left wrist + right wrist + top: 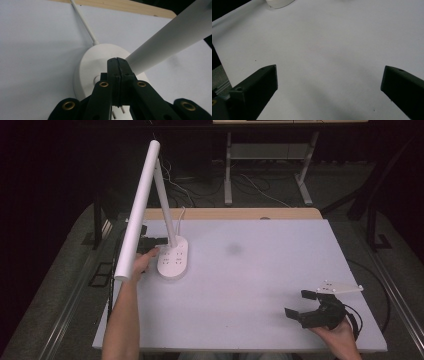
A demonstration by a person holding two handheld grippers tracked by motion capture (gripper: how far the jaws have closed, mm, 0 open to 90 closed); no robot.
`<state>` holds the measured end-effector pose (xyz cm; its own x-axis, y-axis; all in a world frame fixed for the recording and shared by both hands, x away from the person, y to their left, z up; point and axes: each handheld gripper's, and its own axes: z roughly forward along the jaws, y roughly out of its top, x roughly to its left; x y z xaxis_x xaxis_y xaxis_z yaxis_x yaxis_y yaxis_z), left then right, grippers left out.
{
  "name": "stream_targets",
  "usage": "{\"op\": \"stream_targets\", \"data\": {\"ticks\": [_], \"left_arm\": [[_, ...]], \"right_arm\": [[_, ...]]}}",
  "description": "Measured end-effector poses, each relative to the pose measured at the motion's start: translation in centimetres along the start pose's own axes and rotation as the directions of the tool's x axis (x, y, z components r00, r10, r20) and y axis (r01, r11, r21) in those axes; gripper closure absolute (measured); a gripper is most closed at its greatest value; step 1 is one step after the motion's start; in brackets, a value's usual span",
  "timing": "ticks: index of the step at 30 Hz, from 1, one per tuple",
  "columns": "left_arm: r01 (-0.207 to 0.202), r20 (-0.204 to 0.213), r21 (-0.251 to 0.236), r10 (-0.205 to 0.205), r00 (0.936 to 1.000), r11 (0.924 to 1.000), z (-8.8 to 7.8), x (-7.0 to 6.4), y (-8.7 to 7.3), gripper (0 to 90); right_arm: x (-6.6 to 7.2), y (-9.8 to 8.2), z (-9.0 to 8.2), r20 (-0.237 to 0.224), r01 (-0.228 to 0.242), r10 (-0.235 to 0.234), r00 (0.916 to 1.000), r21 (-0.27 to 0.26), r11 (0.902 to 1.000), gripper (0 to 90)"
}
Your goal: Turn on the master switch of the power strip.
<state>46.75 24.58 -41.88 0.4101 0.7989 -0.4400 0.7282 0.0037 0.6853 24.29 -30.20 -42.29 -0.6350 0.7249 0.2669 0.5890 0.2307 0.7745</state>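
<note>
White worktop [260,280], white desk lamp [100,60] with its oval base just beyond the left gripper [117,62] fingers, those fingers pressed together with nothing between, right gripper [305,306] well apart from lamp, fingers spread wide, empty

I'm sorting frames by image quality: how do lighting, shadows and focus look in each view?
High view: dim, dark surroundings, soft grey smudge of shadow on the table right of the desk lamp. Left gripper view: shut black jaws in front look soft, lamp base evenly lit. Right gripper view: flat light, faint shadows, slightly blurred jaws.
</note>
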Motion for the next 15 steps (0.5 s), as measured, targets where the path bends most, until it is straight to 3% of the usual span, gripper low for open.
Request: {"op": "stream_targets", "data": {"ticks": [7,11,15], "left_arm": [[-0.054,-0.067,0.061,0.058,0.996,0.9966,0.46,-0.15,-0.29,89.7],[-0.065,-0.101,0.05,0.07,0.9924,0.9966,0.59,-0.41,-0.25,89.9],[-0.056,-0.101,0.06,0.061,0.993,0.9967,0.7,-0.51,-0.15,90.0]], "right_arm": [[-0.03,0.0,0.02,0.001,0.004,-0.004,1.0,0.003,1.0,0.3],[-0.02,0.0,0.02,0.001,0.005,-0.005,1.0,0.004,1.0,0.3],[-0.03,0.0,0.02,0.001,0.006,-0.006,1.0,0.005,1.0,0.3]]}}
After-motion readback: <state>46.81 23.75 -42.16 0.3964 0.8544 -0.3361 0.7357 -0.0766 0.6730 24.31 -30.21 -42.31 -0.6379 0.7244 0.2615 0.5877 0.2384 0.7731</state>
